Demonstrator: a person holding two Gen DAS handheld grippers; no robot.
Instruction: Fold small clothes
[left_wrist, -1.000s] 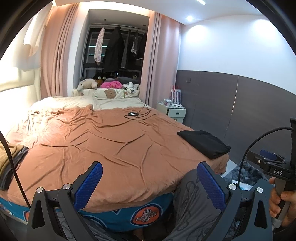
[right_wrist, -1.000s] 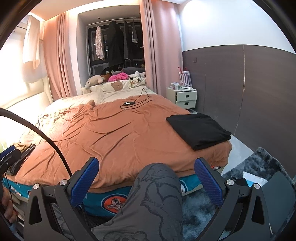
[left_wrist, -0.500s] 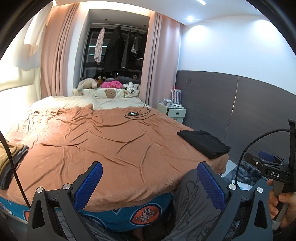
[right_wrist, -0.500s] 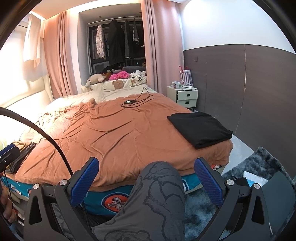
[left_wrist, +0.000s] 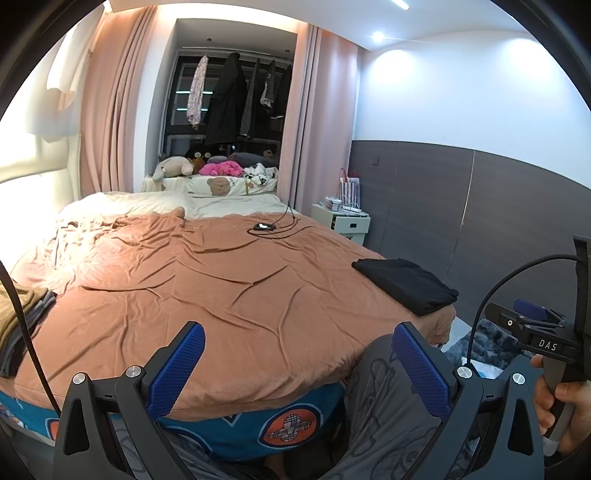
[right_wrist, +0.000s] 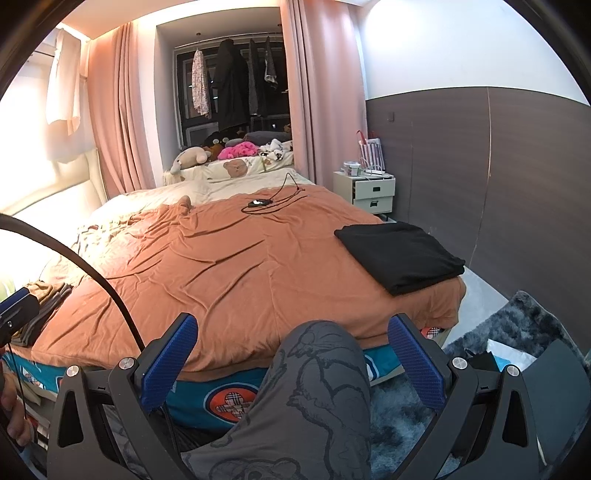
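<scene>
A folded black garment (left_wrist: 406, 284) lies at the bed's right front corner; it also shows in the right wrist view (right_wrist: 400, 254). A pile of olive and grey clothes (left_wrist: 20, 321) sits at the bed's left edge, also in the right wrist view (right_wrist: 42, 306). My left gripper (left_wrist: 299, 362) is open and empty, held off the bed's front edge. My right gripper (right_wrist: 291, 354) is open and empty, above the person's grey-trousered knee (right_wrist: 317, 369).
An orange-brown sheet (left_wrist: 221, 288) covers the bed. A black cable with a small device (left_wrist: 266, 227) lies far back. A white nightstand (right_wrist: 373, 192) stands at the right wall. A dark shaggy rug (right_wrist: 524, 328) lies on the floor right.
Both views have shifted only slightly; the right gripper seen in the left view has dropped a little. Both grippers stay open.
</scene>
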